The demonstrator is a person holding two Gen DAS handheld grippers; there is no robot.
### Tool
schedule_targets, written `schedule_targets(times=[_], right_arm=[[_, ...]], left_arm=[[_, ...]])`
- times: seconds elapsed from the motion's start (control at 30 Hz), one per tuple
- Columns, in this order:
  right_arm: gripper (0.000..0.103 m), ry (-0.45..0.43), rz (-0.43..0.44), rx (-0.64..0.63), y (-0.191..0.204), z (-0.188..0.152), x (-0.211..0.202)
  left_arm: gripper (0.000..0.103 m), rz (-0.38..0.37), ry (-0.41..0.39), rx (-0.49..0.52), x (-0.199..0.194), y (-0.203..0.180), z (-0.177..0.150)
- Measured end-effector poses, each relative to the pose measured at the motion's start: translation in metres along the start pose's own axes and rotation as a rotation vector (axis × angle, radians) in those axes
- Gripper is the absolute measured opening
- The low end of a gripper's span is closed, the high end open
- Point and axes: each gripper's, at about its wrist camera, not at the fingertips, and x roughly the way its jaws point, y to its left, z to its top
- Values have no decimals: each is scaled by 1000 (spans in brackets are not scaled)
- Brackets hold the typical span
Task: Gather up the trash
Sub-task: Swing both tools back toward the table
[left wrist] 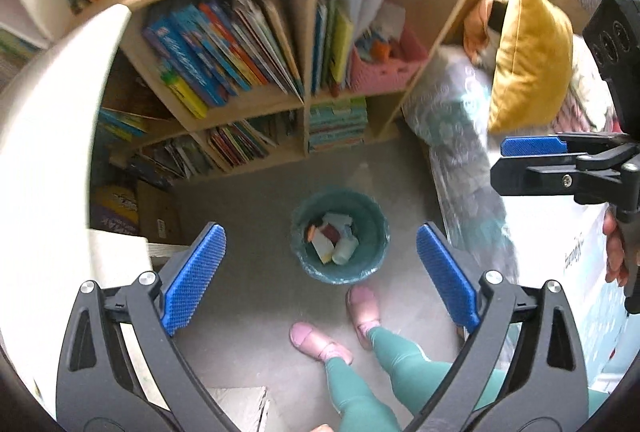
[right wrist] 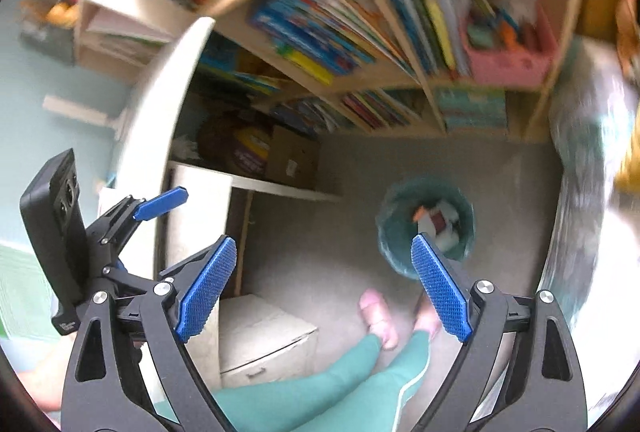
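Left wrist view: one teal bin stands on the floor near the bookshelf, with several pieces of trash inside. Two pink slippers stand just near it. One yellow cushion lies right. Both tools, left and right, have jaws wide apart, holding and touching nothing.

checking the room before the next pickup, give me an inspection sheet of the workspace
surface: grey floor, nothing loose seen on it
job's things: teal bin on the floor, scraps and a white bottle inside
clutter: cardboard box under the white desk
grippers: left tongs open, empty; right tongs open, empty
cables: nothing seen
surroundings: bookshelf full of books, pink basket, yellow cushion, person's pink slippers
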Motion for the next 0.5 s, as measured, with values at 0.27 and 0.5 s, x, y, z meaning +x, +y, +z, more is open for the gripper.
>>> schedule_targets(times=[0.27, 0.5], right_arm=[[91, -5, 104, -246, 100, 26, -4], [91, 47, 199, -445, 192, 35, 21]], left_arm=[[96, 56, -139, -145, -73, 54, -26], [96, 178, -224, -324, -122, 118, -81]])
